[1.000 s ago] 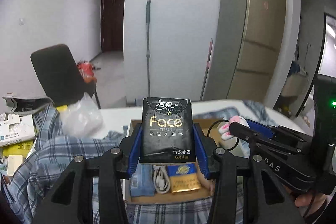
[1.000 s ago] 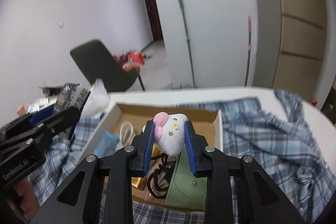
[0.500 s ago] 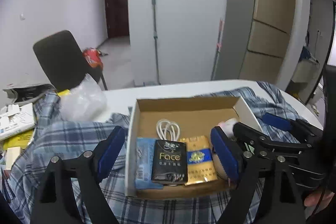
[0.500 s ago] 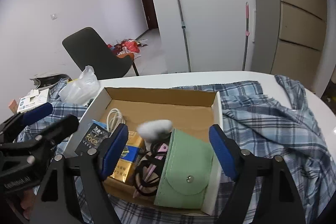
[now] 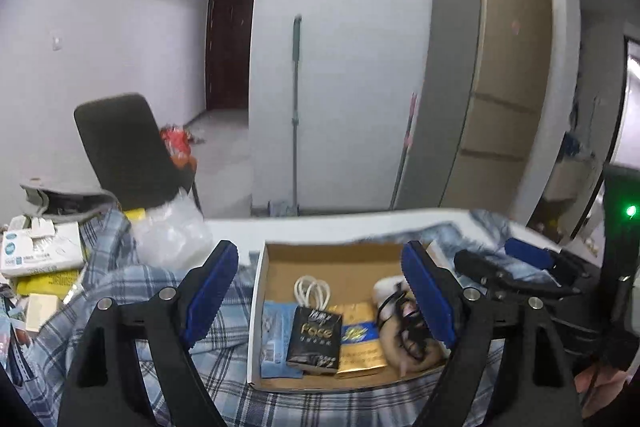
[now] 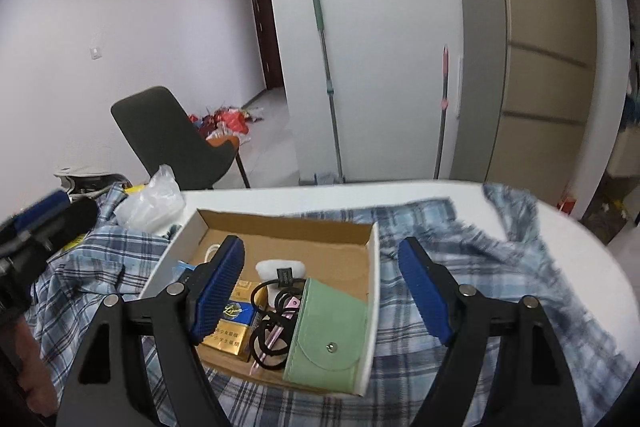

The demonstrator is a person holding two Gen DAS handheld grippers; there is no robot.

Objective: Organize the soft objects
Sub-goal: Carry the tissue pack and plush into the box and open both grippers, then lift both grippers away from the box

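Note:
An open cardboard box [image 5: 276, 255] [image 6: 374, 259] sits on a blue plaid shirt [image 5: 132, 291] [image 6: 460, 247]. In it lie a black Face tissue pack [image 5: 314, 341], a gold packet [image 5: 358, 349] [image 6: 230, 329], a white cable [image 5: 311, 289], a white plush toy [image 6: 280, 267] [image 5: 386, 291], black hair ties [image 6: 272, 315] and a green pouch [image 6: 328, 335]. My left gripper [image 5: 320, 303] is open and empty above the box's near side. My right gripper [image 6: 322, 293] is open and empty above the box.
A clear plastic bag [image 5: 172, 235] [image 6: 150, 205] lies left of the box. Boxes and papers [image 5: 38, 259] are piled at the table's far left. A dark chair [image 5: 124, 147] stands behind the round white table [image 6: 580, 251]. Mops lean on the wall.
Both grippers opened and let go: the tissue pack and the plush toy now lie in the box. Both grippers have since drawn back a little.

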